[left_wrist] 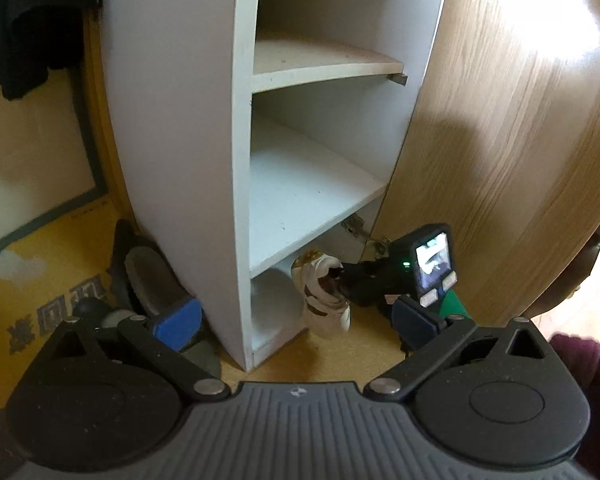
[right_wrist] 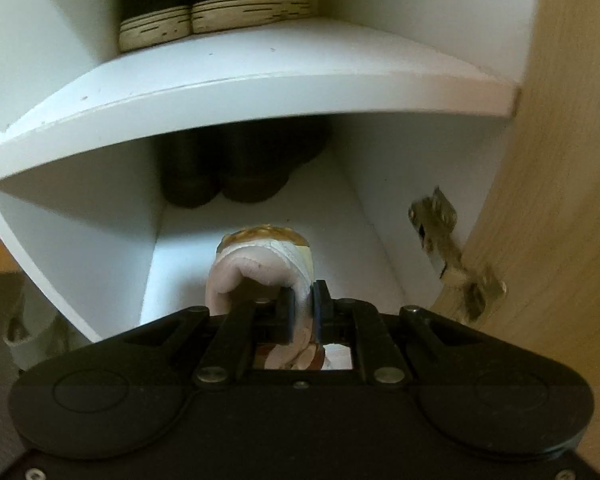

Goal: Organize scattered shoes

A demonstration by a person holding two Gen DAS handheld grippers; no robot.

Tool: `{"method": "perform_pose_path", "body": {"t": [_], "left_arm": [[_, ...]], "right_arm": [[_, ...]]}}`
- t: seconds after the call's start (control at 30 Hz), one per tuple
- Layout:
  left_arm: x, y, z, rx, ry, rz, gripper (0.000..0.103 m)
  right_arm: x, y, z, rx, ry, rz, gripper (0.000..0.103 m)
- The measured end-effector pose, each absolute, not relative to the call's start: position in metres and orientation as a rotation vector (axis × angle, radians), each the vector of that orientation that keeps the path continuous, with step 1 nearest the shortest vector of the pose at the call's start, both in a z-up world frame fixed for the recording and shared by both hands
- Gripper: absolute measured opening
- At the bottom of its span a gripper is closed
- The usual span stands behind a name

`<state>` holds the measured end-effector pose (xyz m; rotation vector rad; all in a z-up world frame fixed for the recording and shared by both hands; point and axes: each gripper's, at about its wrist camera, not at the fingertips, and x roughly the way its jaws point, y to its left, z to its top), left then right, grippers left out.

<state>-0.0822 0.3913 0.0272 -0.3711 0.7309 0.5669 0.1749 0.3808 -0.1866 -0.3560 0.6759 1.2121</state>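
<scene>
Behind the shoe [right_wrist: 260,268], dark footwear [right_wrist: 228,176] sits shadowed, indistinct.

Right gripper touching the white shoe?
Touching: the right wrist view shows the right gripper clamped on the white shoe's collar.

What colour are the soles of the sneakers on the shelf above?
Off-white soles with dark flecks, under black uppers; right wrist view shows them best.

A shoe [right_wrist: 260,264] sits at the bottom compartment's mouth, boots [right_wrist: 228,168] behind (sneakers [right_wrist: 216,8] one shelf up).
</scene>
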Motion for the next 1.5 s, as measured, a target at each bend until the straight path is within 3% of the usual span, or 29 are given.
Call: {"method": "perform_pose_path", "body": {"t": [0.13, 0.43, 0.8, 1.13, 1.5], "left_arm": [[-0.072, 0.375, 0.031, -0.362, 0.731, 0.499, 0.103], [-0.057, 0.313, 0.051, -0.359, 0.684, 0.334, 0.103], [-0.004, 0.216, 0.052, -0.315, 0.701, 0.136, 0.103], [0.032, 0.168, 0.038, -0.269, 0.74, 0.116, 0.103], [0.047, 0.153, 0.03, -0.23, 0.785, 0.143, 0.103]], "right_arm": [[0.172, 0.329, -0.173, -0.227, 0.794, 1.204, 0.009], [0.137, 0.095, -0.113, -0.127, 0.937, 1.046, 0.009], [0.073, -0.181, -0.14, 0.22, 1.185, 0.469, 0.01], [0.043, -0.234, -0.236, 0.242, 1.398, 0.237, 0.01], [0.061, -0.241, -0.29, 0.185, 1.482, 0.148, 0.01]]}}
